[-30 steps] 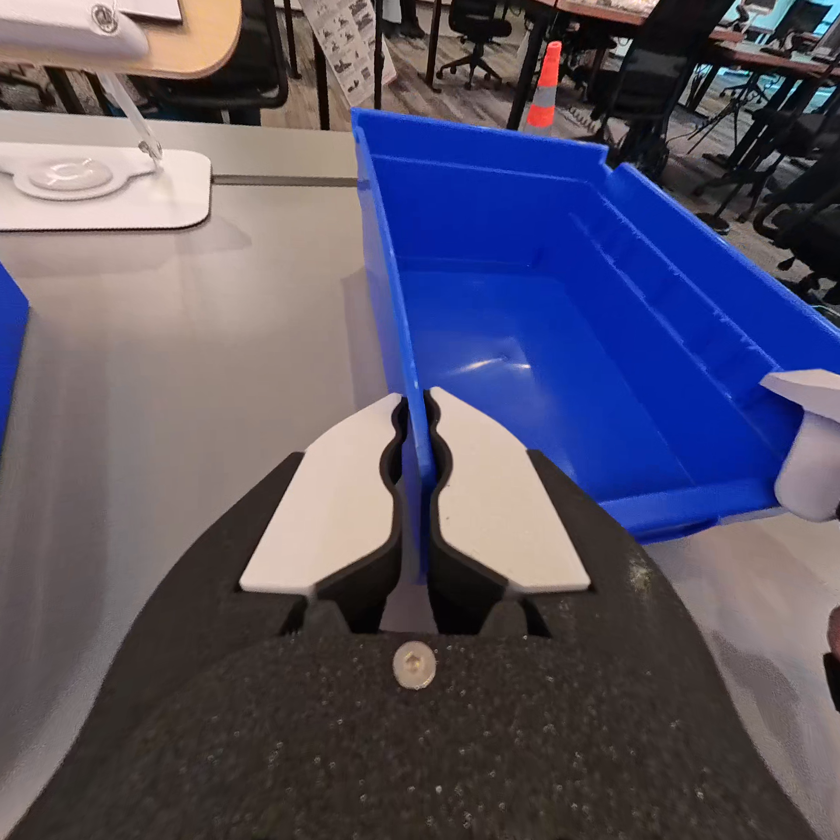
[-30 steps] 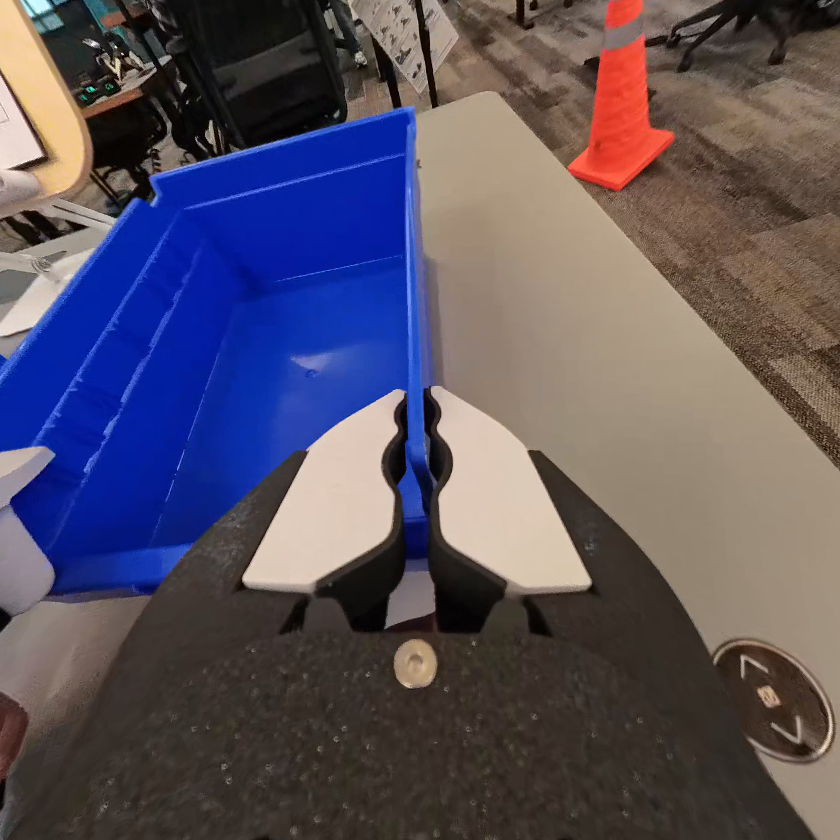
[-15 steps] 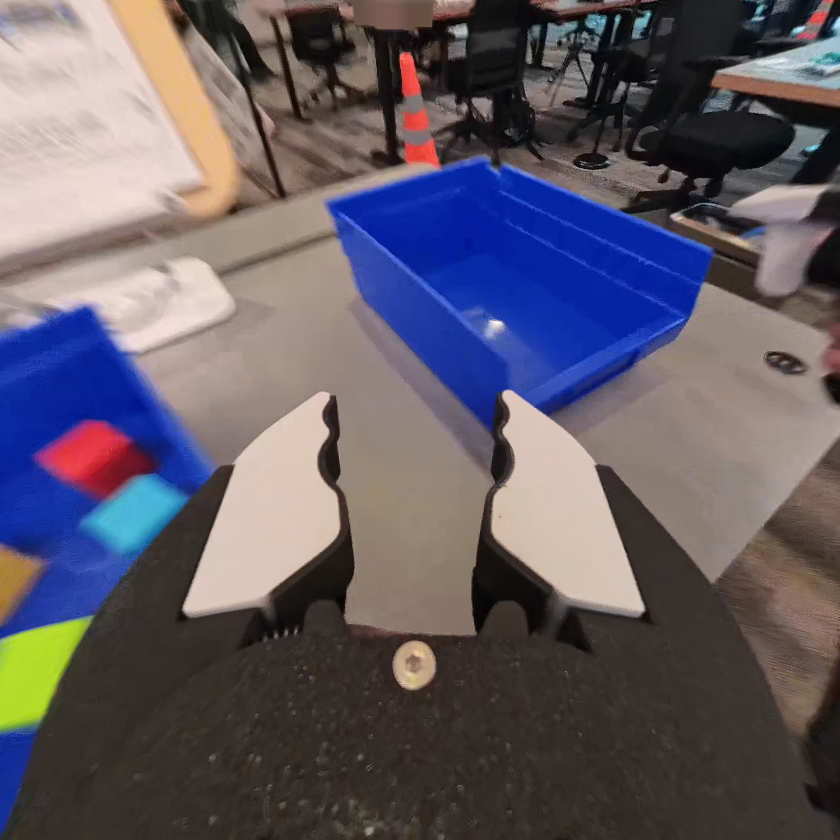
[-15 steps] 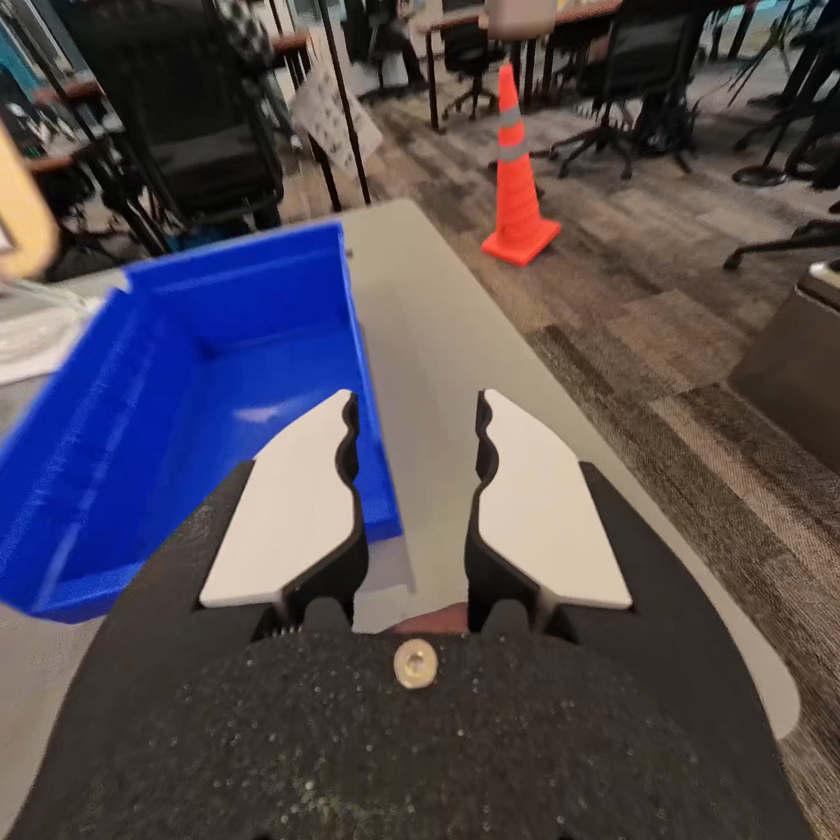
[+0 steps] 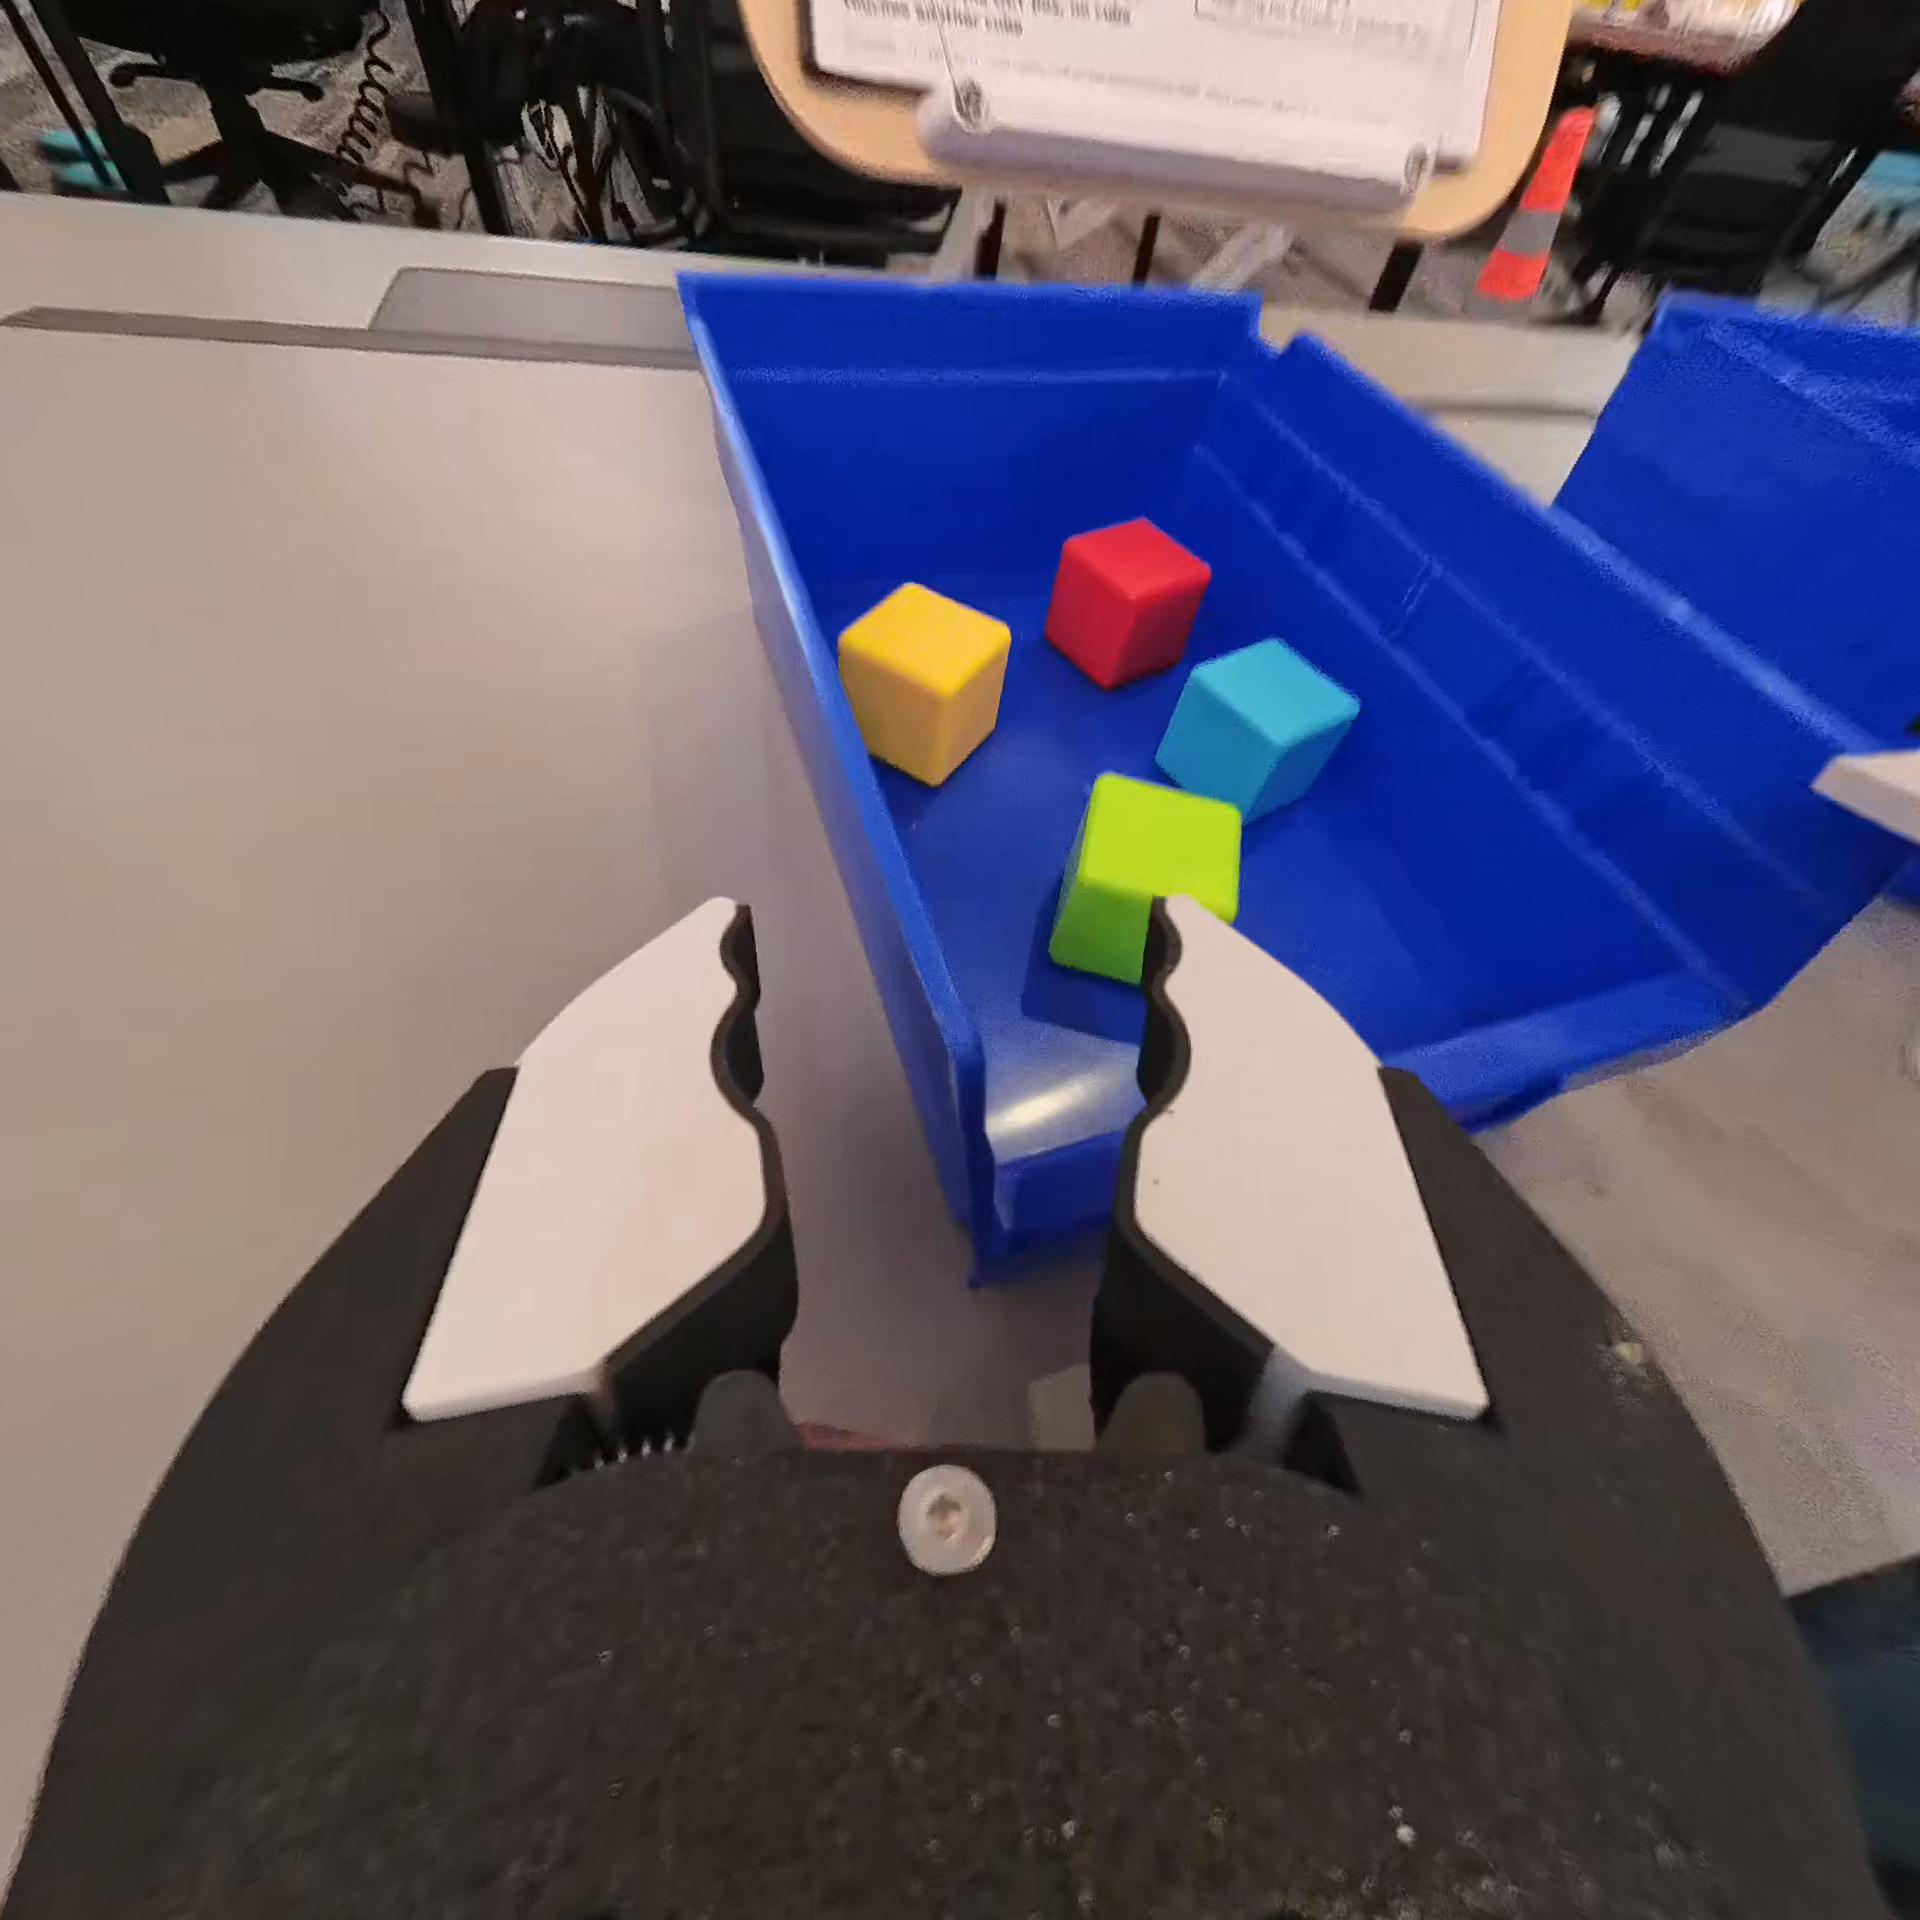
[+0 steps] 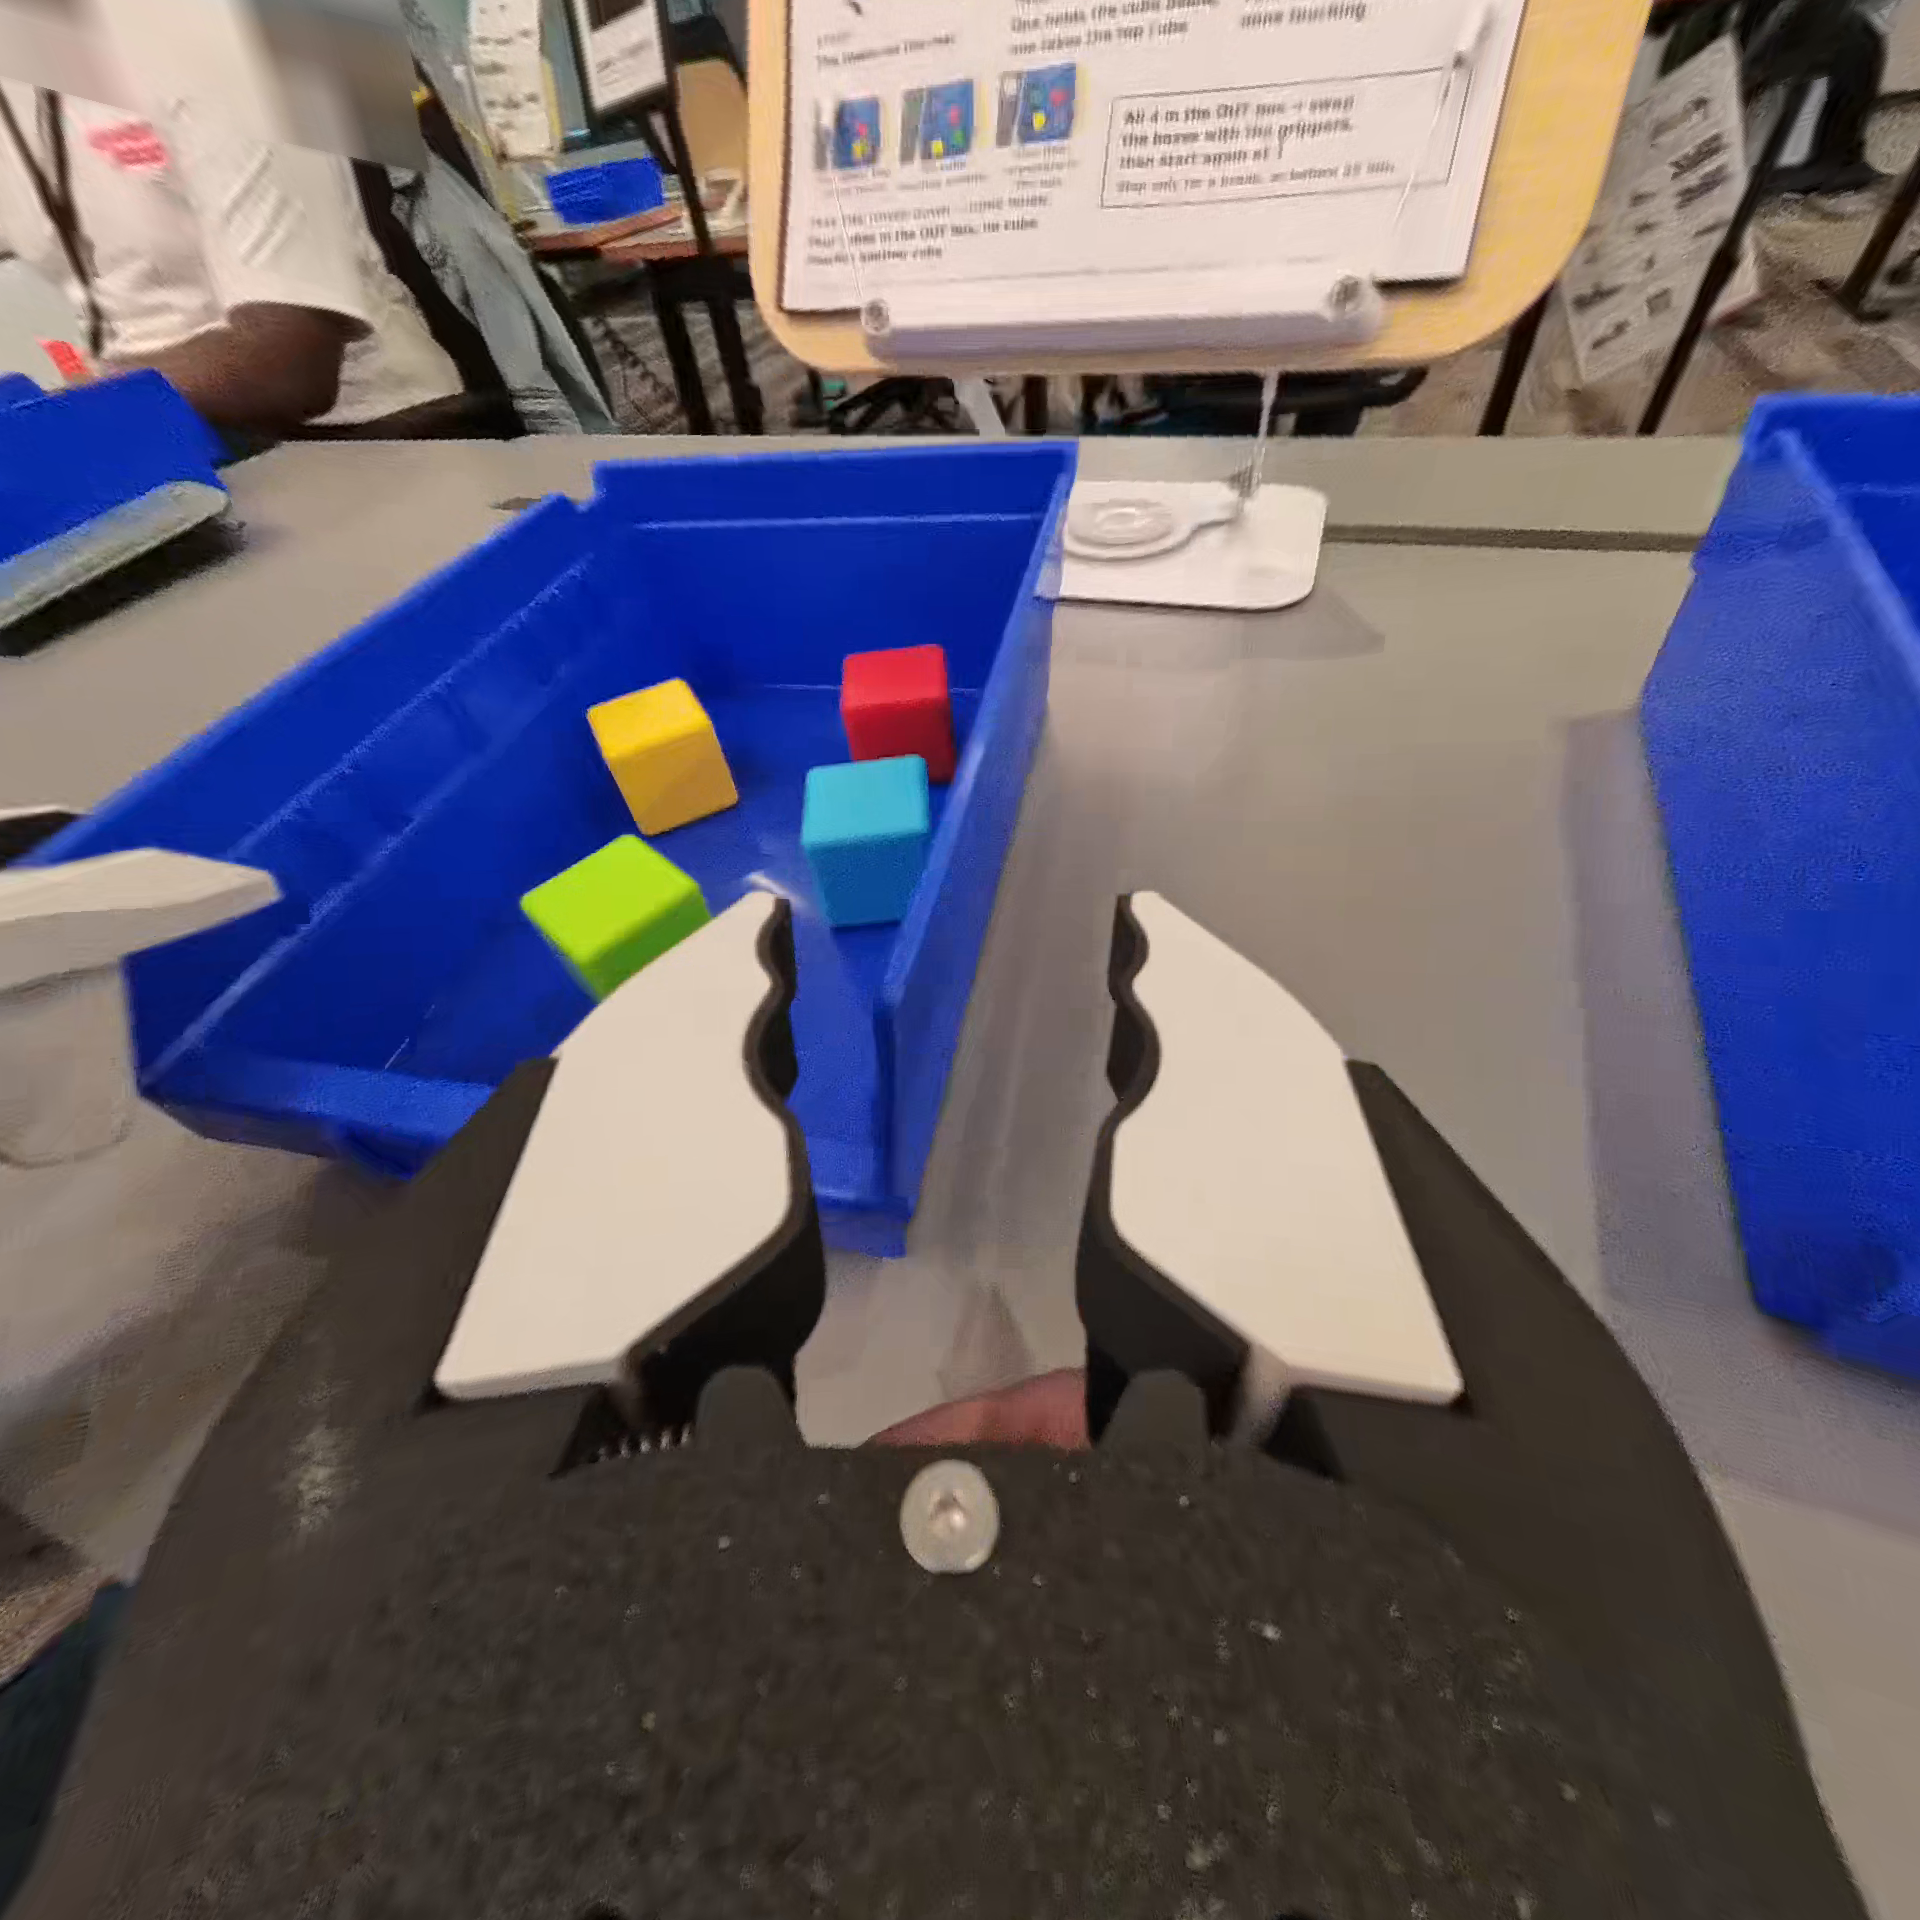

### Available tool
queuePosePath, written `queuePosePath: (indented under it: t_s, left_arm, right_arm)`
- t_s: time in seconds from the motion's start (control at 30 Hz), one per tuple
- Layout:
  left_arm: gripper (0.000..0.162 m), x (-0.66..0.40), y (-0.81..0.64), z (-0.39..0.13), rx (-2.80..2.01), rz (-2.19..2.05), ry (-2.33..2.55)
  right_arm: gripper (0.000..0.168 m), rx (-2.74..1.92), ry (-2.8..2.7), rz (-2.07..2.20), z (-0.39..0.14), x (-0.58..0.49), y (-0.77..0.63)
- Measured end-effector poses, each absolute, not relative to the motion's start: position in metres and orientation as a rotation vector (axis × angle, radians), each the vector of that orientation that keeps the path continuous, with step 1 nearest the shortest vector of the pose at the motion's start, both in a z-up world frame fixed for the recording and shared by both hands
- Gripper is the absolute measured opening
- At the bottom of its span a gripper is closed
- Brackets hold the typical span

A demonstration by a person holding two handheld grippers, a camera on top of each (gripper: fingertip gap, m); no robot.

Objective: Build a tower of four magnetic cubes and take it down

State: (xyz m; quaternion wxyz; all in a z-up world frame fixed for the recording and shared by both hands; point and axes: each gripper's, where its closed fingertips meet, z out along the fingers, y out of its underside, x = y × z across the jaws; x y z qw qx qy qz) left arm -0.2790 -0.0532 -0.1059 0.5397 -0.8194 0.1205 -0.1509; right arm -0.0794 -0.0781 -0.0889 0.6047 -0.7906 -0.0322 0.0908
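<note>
The left gripper stands with its jaws spread wide and nothing between them. Its white fingers straddle the near left corner of a blue bin: one finger is outside over the grey table, the other over the bin's inside. Just past the tip of the inner finger sits the green cube, partly hidden by it. Farther ahead lie the light-blue cube, the red cube and, nearest the bin's left wall, the yellow cube. All four rest singly on the bin floor, near one another, none stacked.

The right gripper is likewise spread apart and empty. It straddles the same bin's right wall near the front corner, one finger over the inside, the other over bare table. Ahead and to its left are the green cube and light-blue cube; beyond them are the yellow cube and red cube, the red one close to the right wall. A second blue bin stands well off to its right. Behind the table is a stand holding a printed sheet, and a person's sleeve shows far left.
</note>
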Motion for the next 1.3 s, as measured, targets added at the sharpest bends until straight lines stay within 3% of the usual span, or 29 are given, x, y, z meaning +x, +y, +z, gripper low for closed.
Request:
queuePosePath:
  t_s: [0.13, 0.2, 0.37, 0.43, 0.53, 0.97, 1.3]
  left_arm:
    - [0.068, -0.275, -0.048, -0.132, -1.996, -0.302, 0.328]
    - [0.060, -0.268, -0.046, -0.132, -2.009, -0.390, 0.291]
    - [0.033, -0.266, -0.040, -0.128, -2.045, -0.418, 0.240]
    - [0.011, -0.276, -0.038, -0.124, -2.037, -0.416, 0.181]
    - [0.004, -0.291, -0.035, -0.122, -2.039, -0.306, 0.190]
    - [0.005, -0.455, 0.001, -0.069, -1.944, 0.057, 0.124]
    - [0.005, -0.559, 0.061, -0.090, -1.987, 0.009, 0.117]
  right_arm:
    - [0.052, -1.885, -0.028, 0.225, -0.115, -0.096, -0.070]
    - [0.044, -1.884, 0.003, 0.175, -0.118, -0.094, -0.061]
    - [0.023, -1.883, 0.086, 0.218, -0.117, -0.098, -0.051]
    - [0.005, -1.885, 0.196, 0.239, -0.117, -0.090, -0.053]
    - [0.005, -1.864, 0.247, 0.211, -0.117, -0.104, -0.060]
    - [0.005, -1.831, 0.218, 0.327, -0.098, -0.267, -0.019]
    - [0.006, -1.971, 0.083, 0.250, -0.118, -0.371, 0.032]
